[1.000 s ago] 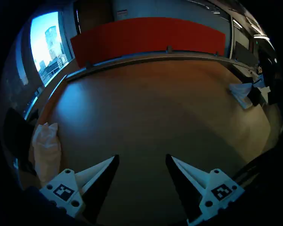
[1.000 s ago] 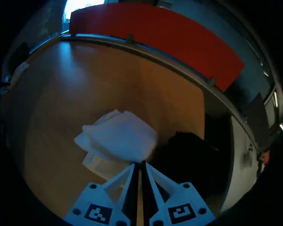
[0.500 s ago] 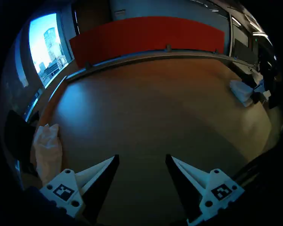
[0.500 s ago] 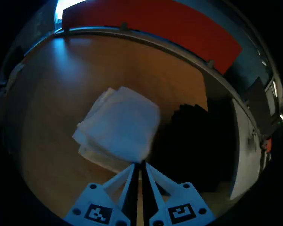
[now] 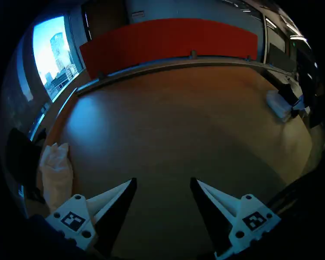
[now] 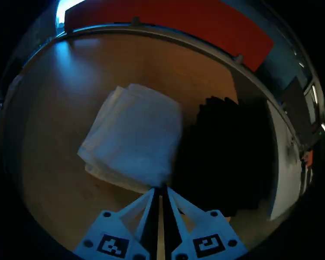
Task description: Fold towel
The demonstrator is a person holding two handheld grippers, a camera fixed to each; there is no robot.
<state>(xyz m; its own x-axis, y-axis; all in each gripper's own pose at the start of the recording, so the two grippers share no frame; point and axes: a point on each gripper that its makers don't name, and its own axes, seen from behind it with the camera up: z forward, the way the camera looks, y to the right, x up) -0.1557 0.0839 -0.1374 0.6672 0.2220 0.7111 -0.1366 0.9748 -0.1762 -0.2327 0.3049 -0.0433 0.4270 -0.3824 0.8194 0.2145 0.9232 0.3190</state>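
A white folded towel (image 6: 134, 134) lies on the wooden table (image 6: 67, 86), several layers showing at its left edge. My right gripper (image 6: 161, 190) is shut, and its fingertips pinch the towel's near corner. In the left gripper view the same towel (image 5: 278, 104) is a small pale bundle at the table's far right, with the other gripper (image 5: 300, 103) dark beside it. My left gripper (image 5: 162, 184) stands open above the bare wooden table (image 5: 171, 125), nothing between its fingers.
A crumpled white cloth (image 5: 56, 173) lies at the table's left edge. A red partition (image 5: 171, 41) runs along the far edge, with a bright window (image 5: 52, 56) to its left. A large dark shape (image 6: 223, 156) sits just right of the towel.
In the right gripper view the towel has gone from a raised bunch to lying flatter and spread on the table. The left gripper has stayed in place, open.
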